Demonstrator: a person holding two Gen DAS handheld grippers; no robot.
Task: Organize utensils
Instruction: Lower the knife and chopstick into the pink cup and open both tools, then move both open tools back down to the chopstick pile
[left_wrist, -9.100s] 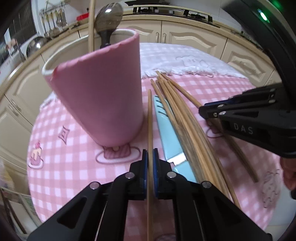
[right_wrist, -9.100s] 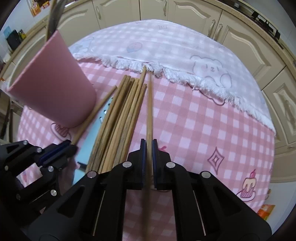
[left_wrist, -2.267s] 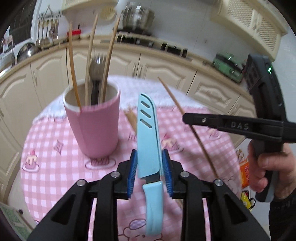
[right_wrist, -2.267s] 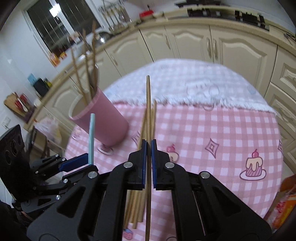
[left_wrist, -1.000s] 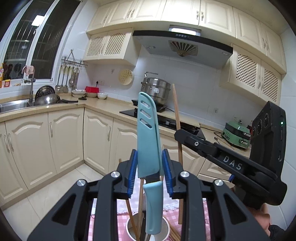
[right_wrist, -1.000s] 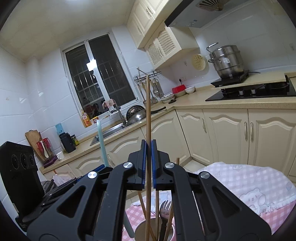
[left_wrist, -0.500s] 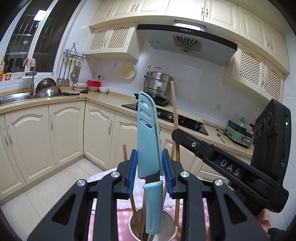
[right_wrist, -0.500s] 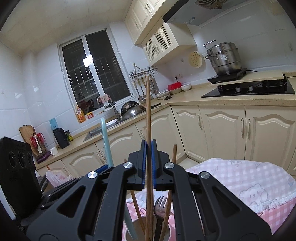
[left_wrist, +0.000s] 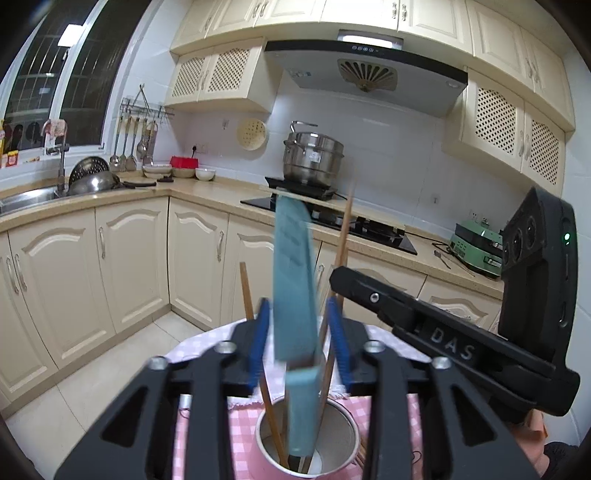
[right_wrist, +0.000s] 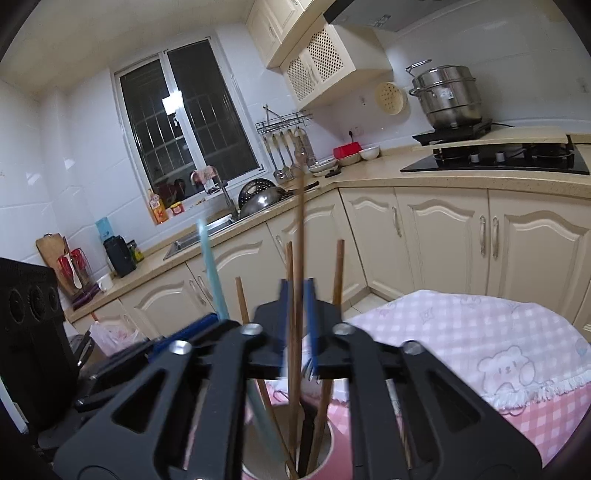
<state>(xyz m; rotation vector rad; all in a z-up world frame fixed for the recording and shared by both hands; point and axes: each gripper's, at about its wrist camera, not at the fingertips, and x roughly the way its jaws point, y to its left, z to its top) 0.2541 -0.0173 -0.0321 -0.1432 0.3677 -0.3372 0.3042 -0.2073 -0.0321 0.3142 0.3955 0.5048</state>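
We note both sets of fingers have just been opening. The left gripper (left_wrist: 298, 338) frees the knife (left_wrist: 295, 295), the right gripper (right_wrist: 297, 321) a chopstick (right_wrist: 300, 258); both stand upright, dropping into the cup (left_wrist: 343, 417) at lower centre.

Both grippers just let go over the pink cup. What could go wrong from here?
1. The blue knife is blurred and between the left gripper's just-opened jaws, handle entering the cup; it may land heavily and tip the cup.
2. The chopstick between the right gripper's just-opened jaws could snag on withdrawal.
3. The cup already holds several chopsticks and a fork; crowding could flick one out.
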